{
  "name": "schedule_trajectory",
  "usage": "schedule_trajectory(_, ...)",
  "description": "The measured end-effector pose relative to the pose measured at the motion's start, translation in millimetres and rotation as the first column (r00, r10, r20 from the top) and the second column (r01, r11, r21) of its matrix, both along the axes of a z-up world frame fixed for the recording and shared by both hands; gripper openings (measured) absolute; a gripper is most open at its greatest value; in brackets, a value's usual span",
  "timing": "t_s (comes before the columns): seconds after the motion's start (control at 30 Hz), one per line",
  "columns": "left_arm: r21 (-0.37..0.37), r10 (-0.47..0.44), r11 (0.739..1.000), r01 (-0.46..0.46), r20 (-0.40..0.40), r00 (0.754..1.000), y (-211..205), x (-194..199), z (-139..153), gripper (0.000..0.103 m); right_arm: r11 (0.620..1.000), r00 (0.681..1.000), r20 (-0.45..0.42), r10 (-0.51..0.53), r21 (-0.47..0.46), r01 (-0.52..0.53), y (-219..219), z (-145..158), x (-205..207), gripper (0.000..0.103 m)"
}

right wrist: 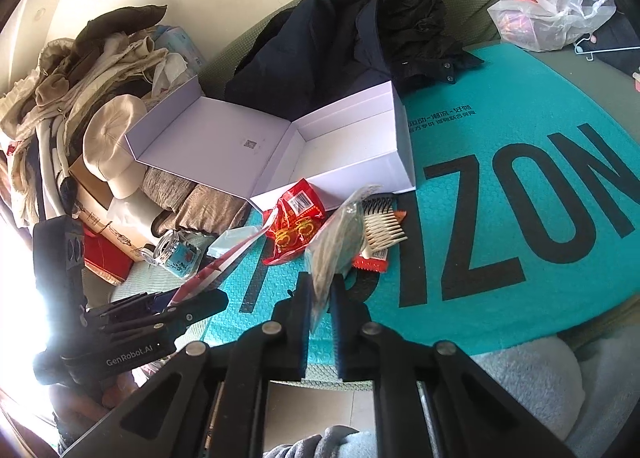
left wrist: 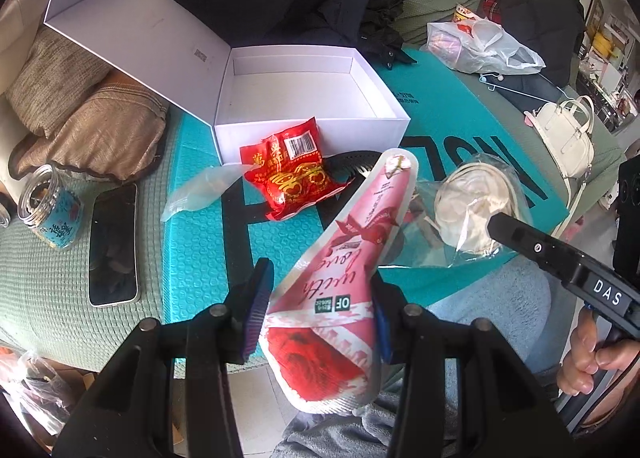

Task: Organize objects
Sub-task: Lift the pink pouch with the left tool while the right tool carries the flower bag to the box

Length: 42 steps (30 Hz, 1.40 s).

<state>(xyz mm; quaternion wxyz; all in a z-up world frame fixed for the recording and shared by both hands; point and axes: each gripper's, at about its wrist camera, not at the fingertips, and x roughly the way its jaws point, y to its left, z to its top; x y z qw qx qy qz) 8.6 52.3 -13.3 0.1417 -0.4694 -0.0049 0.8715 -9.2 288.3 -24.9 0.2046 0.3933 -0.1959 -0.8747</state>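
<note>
Pink-and-red foil pouch (left wrist: pixel 340 282) is held clamped in the left hand-held gripper (left wrist: pixel 316 318) above the teal mat (left wrist: pixel 200 258), short of the open white box (left wrist: pixel 304 98).

Light, limp and slick, it is judged best pinched across its flat width. A thin clear bag (right wrist: pixel 340 234) of pale contents is pinched edge-on in the right hand-held gripper (right wrist: pixel 320 322), over the mat near the red snack packet (right wrist: pixel 292 230).

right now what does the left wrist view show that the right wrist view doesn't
Only the left wrist view: a phone lying on the green blanket and a white handbag.
Only the right wrist view: a beige cap and a comb.
Both: the open white box, the red snack packet and the jar.
</note>
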Motion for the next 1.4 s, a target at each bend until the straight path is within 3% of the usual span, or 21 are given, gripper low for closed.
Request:
schedule_trajectory(0.7,-0.011,-0.001,1.000,0.000,-0.082,0.997,12.9,-76.1,34.5,0.042,1.000,0.997,-0.070,0.025,0.006,-0.025,2.6,29.3,-51.4,0.008)
schedule_trajectory(1.4,-0.069,0.018,0.997,-0.030,-0.162,0.987,26.1,-182.4,49.0,0.042,0.994,0.985,-0.136,0.102,0.044,-0.097,-19.0,46.8,-152.5,0.008)
